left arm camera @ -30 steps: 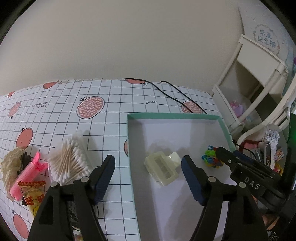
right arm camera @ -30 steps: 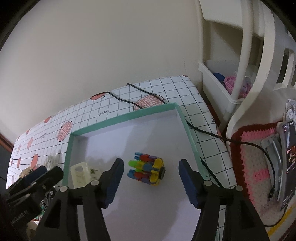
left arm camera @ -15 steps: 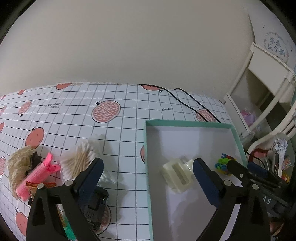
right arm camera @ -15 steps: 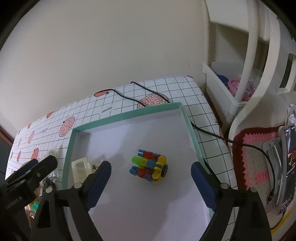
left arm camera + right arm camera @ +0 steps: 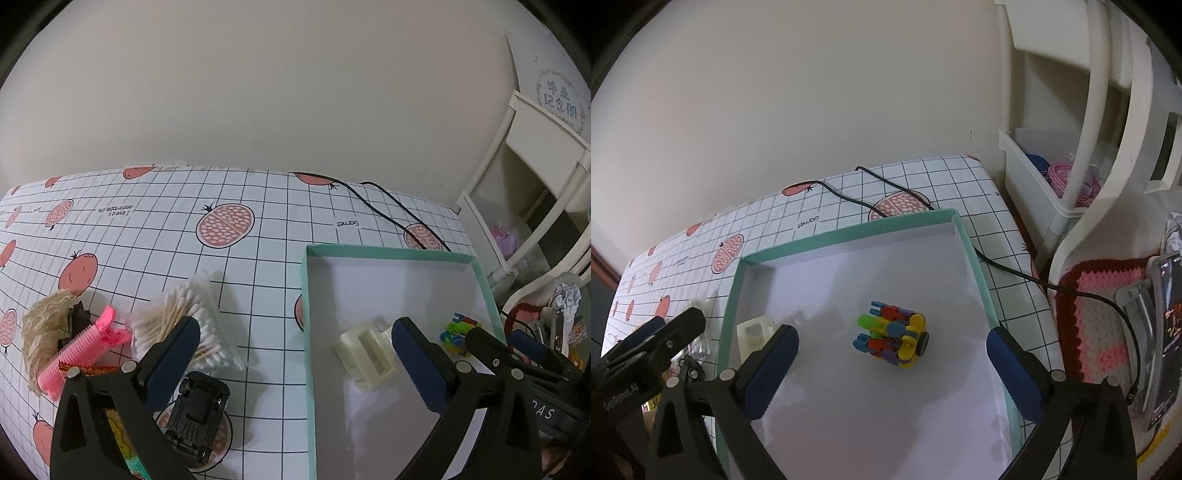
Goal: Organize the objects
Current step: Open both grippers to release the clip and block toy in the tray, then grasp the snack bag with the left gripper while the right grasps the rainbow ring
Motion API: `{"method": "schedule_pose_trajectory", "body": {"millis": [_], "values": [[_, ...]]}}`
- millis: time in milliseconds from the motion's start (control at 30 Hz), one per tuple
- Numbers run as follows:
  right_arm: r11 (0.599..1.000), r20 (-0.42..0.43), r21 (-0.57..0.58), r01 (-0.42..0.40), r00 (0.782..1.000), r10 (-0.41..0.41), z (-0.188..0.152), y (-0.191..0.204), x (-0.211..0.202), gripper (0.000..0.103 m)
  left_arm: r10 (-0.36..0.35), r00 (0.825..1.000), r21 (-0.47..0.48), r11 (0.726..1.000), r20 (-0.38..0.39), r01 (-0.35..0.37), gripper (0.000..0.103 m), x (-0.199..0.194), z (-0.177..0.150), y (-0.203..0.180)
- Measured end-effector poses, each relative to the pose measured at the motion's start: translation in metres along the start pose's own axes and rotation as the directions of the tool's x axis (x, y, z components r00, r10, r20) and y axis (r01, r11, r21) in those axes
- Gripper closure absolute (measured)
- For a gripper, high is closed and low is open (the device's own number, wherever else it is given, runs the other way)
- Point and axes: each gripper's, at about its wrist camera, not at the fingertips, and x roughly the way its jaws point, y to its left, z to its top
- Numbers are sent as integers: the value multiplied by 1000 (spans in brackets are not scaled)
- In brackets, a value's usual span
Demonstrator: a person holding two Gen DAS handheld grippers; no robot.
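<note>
Block toy (image 5: 892,334) on tray floor (image 5: 849,406), untouched between right hand-held gripper (image 5: 892,349) jaws, widening.

Both tongs, left (image 5: 295,360) and right (image 5: 892,360), have spread wide and are opening, clear of the cream clip (image 5: 365,354) and block toy (image 5: 892,334).

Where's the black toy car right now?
In the left wrist view, the black toy car sits low on the tablecloth, just below the cotton swabs and left of the box.
</note>
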Motion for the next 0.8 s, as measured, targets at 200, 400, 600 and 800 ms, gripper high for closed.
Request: {"method": "schedule_pose_trajectory", "body": {"millis": [200, 400, 600, 800], "values": [[1000, 5, -4, -1, 1000, 1, 4, 8, -9, 0, -9, 1000, -1, 1000, -6, 9, 0, -5, 1, 2], [998, 48, -50, -45, 998, 47, 15, 40, -36, 0, -19, 1000, -1, 1000, -20, 19, 0, -23, 9, 13], [987, 77, -119, -107, 990, 117, 16, 80, -61, 0, 34, 999, 14, 999, -13, -34, 0, -58, 17, 44], [959, 61, -182, -218, 971, 232, 7, 122, -78, 0, 108, 994, -47, 993, 4, -107, 0, -95, 19, 83]]}}
